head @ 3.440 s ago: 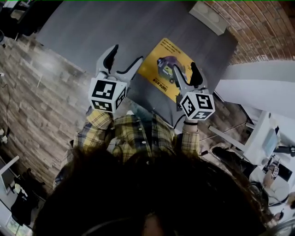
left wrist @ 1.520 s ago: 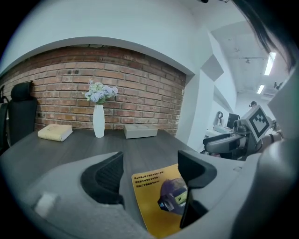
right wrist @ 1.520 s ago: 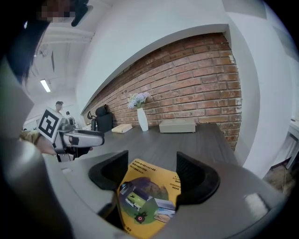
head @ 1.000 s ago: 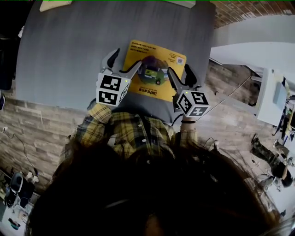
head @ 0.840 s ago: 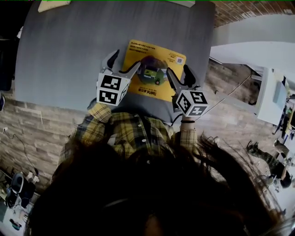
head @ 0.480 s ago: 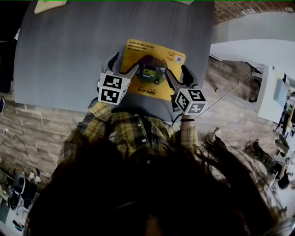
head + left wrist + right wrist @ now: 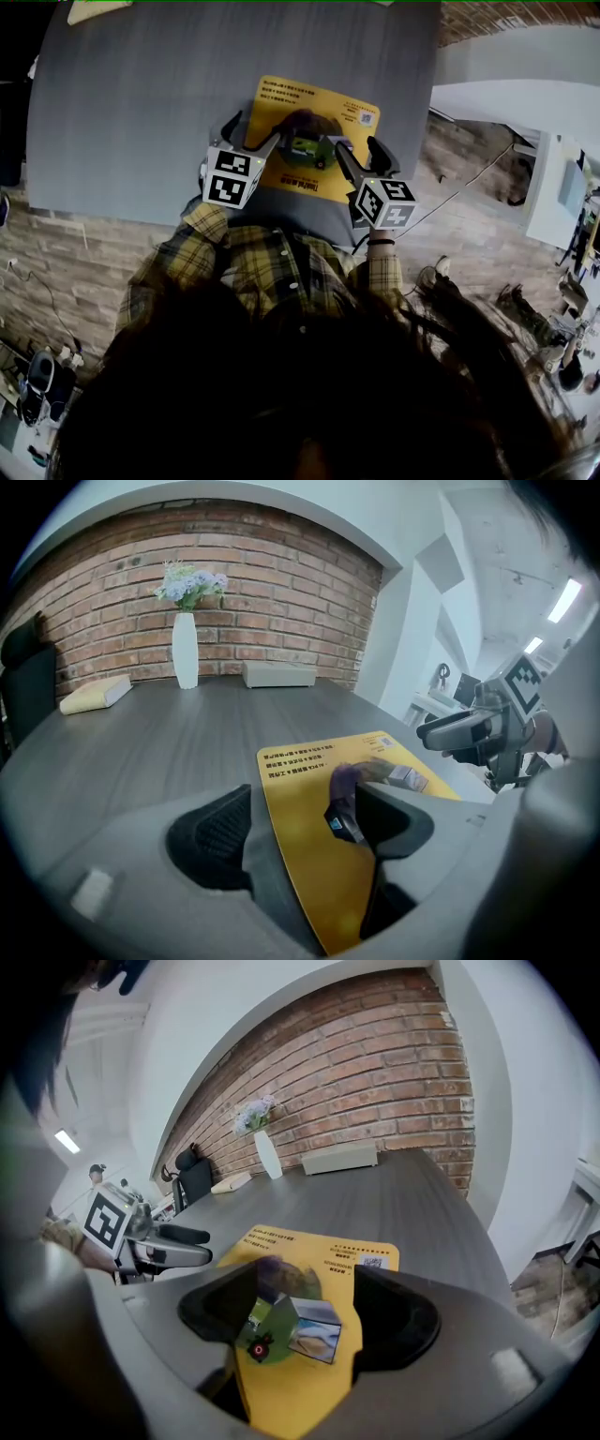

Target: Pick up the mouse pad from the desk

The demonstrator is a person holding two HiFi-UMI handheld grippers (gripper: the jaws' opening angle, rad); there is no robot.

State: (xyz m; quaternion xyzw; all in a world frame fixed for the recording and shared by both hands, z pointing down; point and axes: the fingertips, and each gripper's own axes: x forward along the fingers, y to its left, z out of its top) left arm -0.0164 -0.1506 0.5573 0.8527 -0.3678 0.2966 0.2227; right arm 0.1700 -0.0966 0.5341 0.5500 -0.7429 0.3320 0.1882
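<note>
1. Rectangular yellow mouse pad (image 7: 314,141): black text, purple-green print.
2. Flat desk top (image 7: 141,103): dark grey, wood-grain.
3. Grey left gripper (image 7: 255,127) and right gripper (image 7: 357,146): black-and-white marker cubes.
4. Person's shirt (image 7: 272,262): yellow plaid.
5. Brick wall (image 7: 262,602): red-brown.

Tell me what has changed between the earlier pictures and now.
The left gripper moved rightward from the bare desk to the near left corner of the mouse pad; the right gripper edged forward over its near right corner. Nothing was grasped. Both pairs of jaws stayed apart, and the pad stayed flat.
</note>
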